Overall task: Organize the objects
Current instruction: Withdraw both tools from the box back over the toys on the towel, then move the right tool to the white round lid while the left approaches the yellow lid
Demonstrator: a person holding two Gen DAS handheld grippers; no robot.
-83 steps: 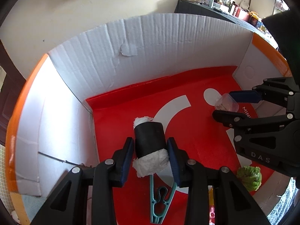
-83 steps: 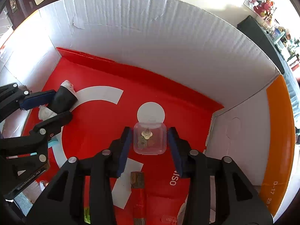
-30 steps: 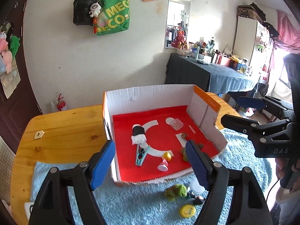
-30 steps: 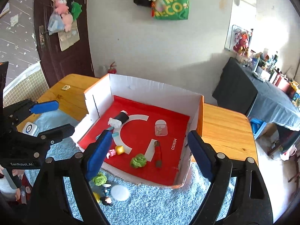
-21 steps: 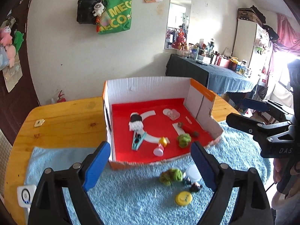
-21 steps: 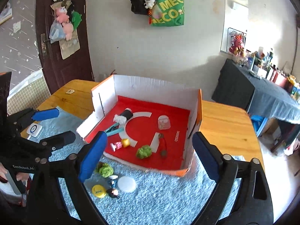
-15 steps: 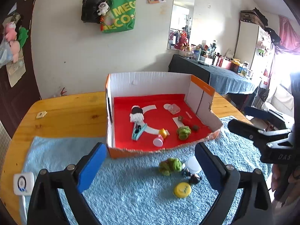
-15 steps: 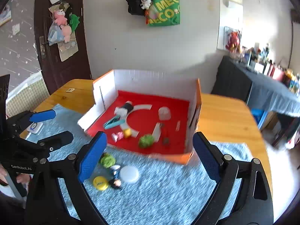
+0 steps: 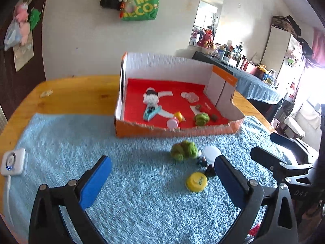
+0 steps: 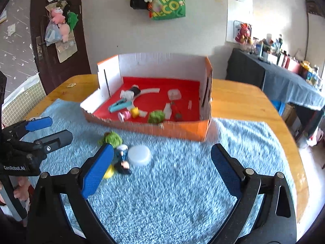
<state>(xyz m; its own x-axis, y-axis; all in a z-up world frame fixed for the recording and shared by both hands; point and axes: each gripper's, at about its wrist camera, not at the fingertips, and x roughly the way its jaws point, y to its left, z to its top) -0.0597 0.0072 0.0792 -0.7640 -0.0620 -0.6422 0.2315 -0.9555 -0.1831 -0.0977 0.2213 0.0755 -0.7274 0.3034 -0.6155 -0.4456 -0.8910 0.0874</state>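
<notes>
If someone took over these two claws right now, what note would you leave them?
Left claw: open, empty, above the blue mat.
Right claw: open, empty, also above the mat.
Done: black roll, teal clip, clear container and other small items lie in the red-floored box.
Left: green ball, white lid, yellow cap and a small figure lie on the mat.

Green tote bag [image 10: 168, 2] on wall, dark door [image 10: 54, 34], mirror [image 9: 209, 20], possibly a white timer [image 9: 13, 161] at towel's edge
</notes>
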